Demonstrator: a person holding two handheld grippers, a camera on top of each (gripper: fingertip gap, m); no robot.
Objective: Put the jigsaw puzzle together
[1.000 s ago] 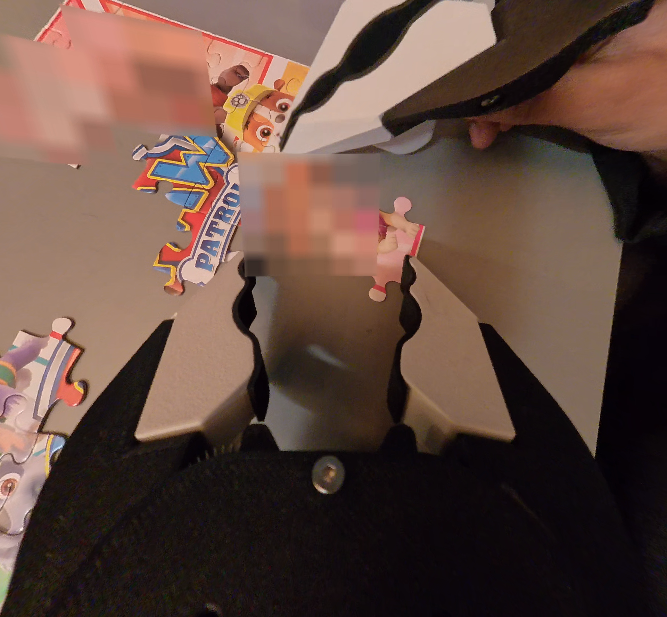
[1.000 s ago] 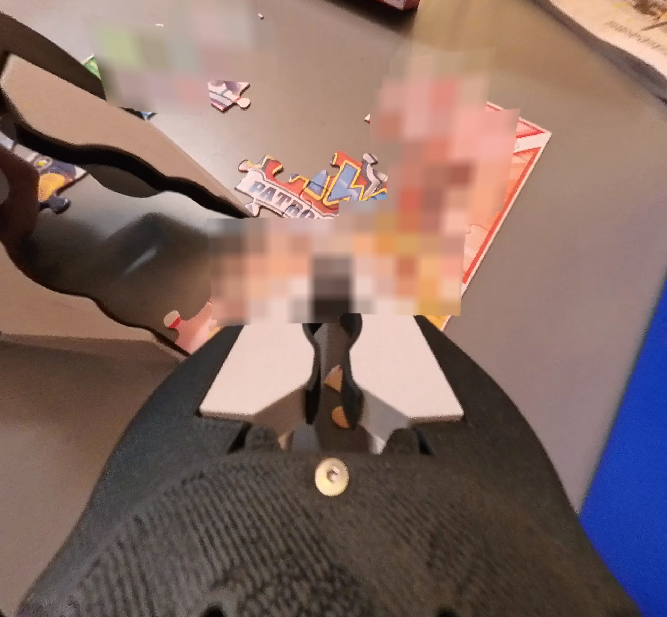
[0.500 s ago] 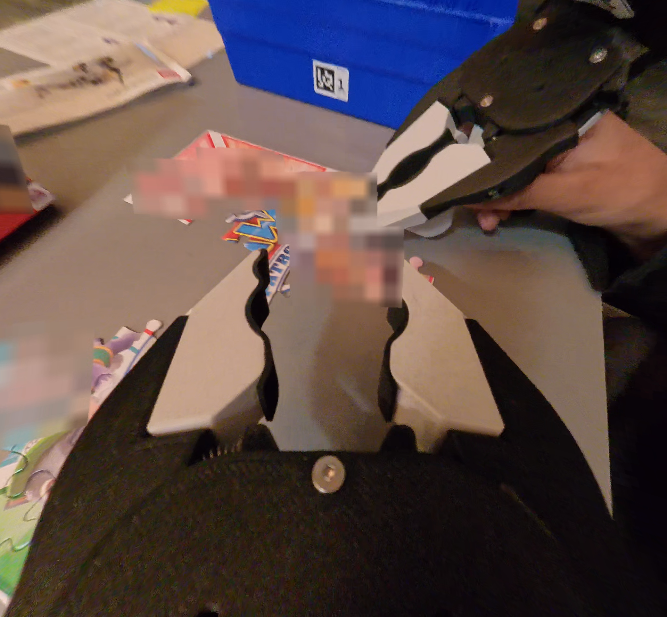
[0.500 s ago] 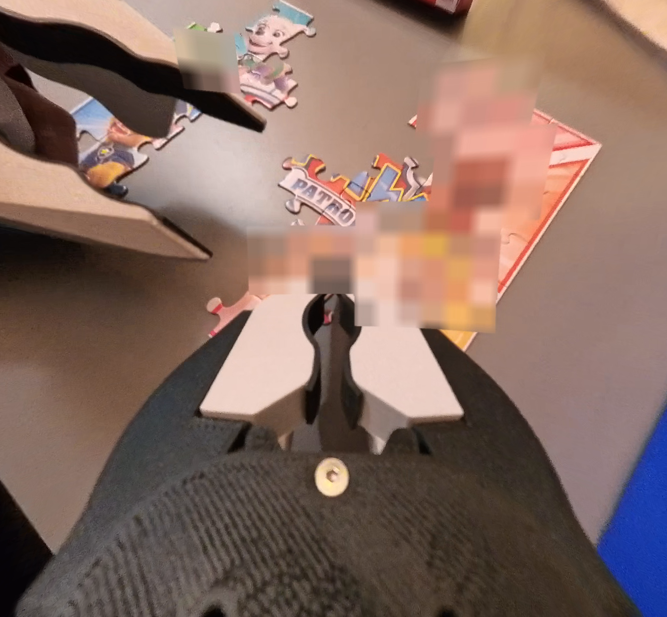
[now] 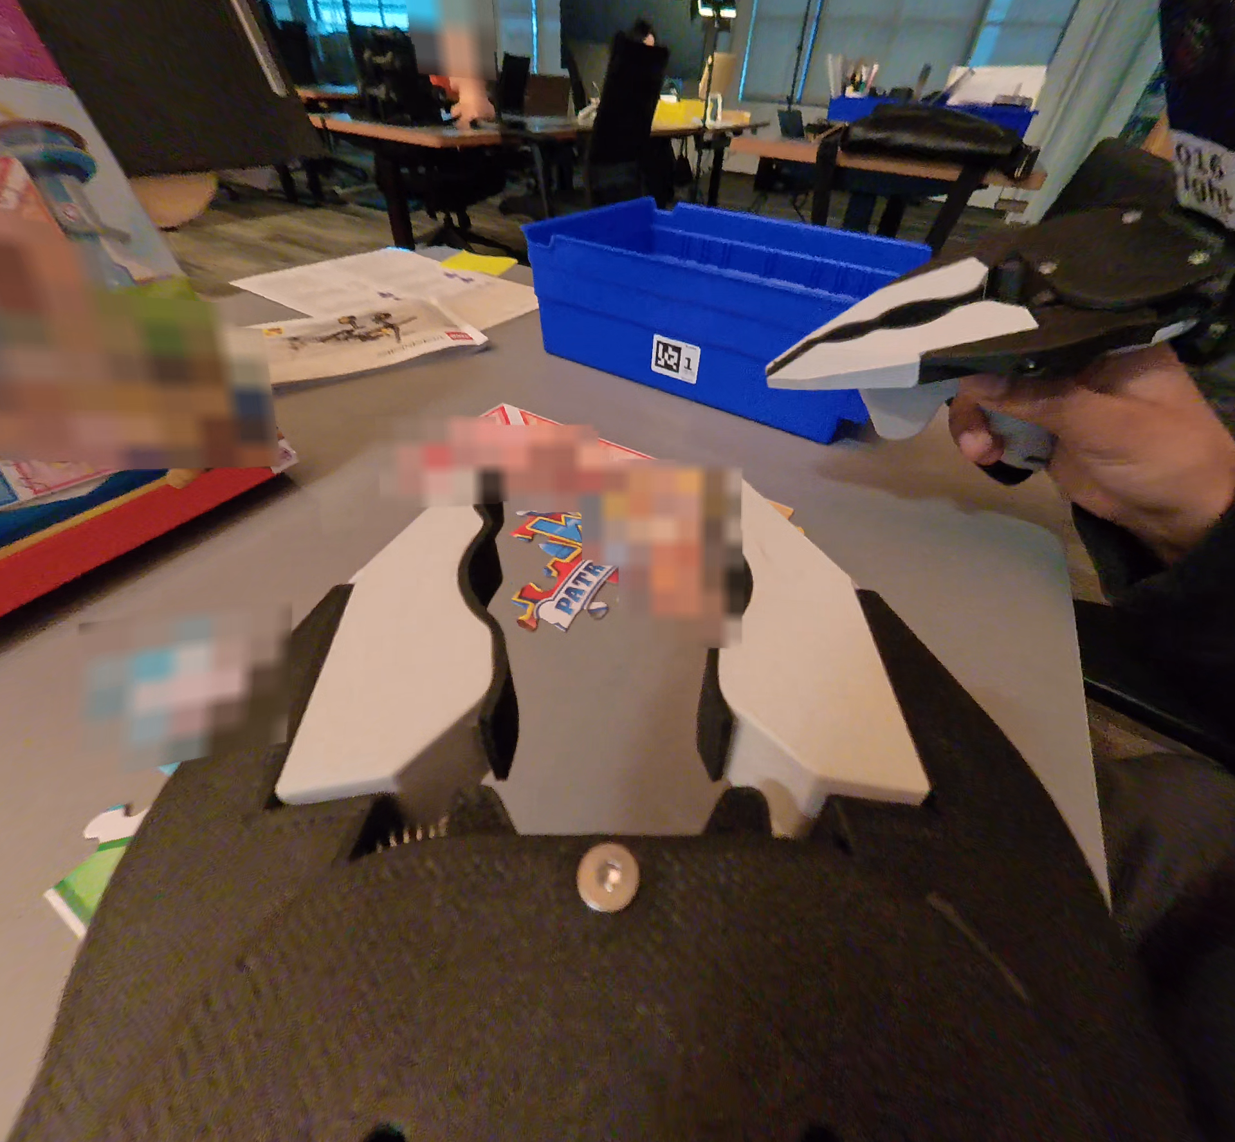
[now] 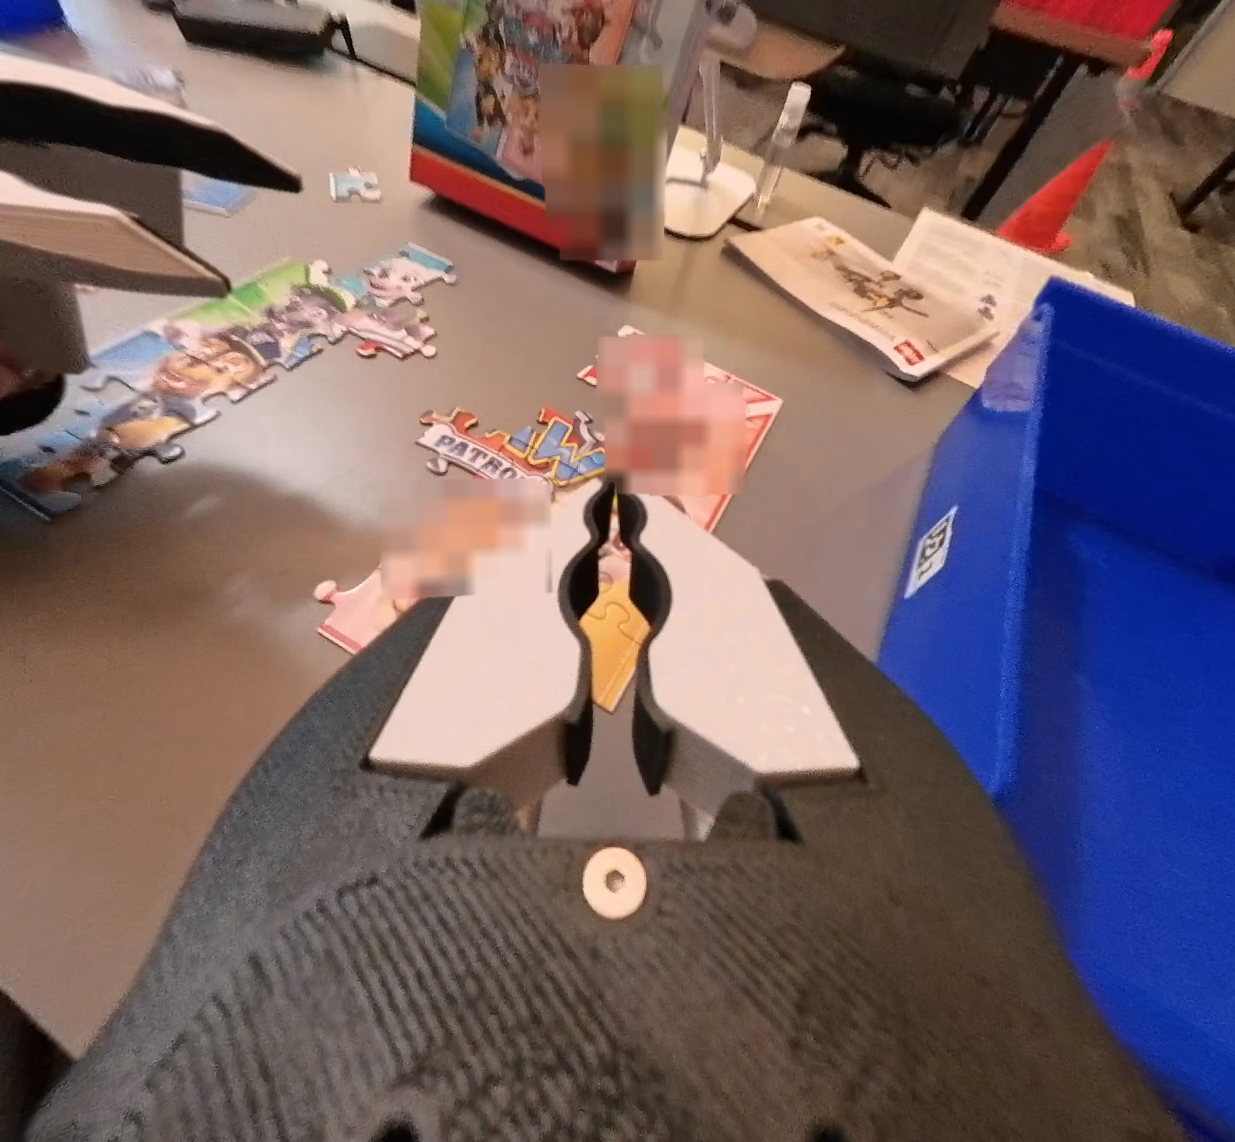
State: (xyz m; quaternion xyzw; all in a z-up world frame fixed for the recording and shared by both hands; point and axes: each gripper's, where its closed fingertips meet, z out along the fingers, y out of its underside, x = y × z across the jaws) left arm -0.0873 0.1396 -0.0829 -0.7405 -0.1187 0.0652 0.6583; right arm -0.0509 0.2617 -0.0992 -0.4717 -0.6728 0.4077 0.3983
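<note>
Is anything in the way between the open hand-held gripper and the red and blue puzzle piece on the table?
Nothing visible: the left hand-held gripper hangs open above the red and blue puzzle piece, with only bare grey table around it.

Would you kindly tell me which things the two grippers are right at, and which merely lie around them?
At the grippers:
left gripper, open, over the logo puzzle pieces
right gripper, shut, over the red-bordered puzzle section

Around:
blue bin
booklets
puzzle box
joined puzzle strip

The right gripper [image 6: 613, 501] hangs above the grey table [image 6: 200, 608], fingertips nearly together and bare. Joined puzzle pieces [image 6: 508, 448] lie just beyond; a blue bin [image 6: 1103, 575] stands right.
</note>
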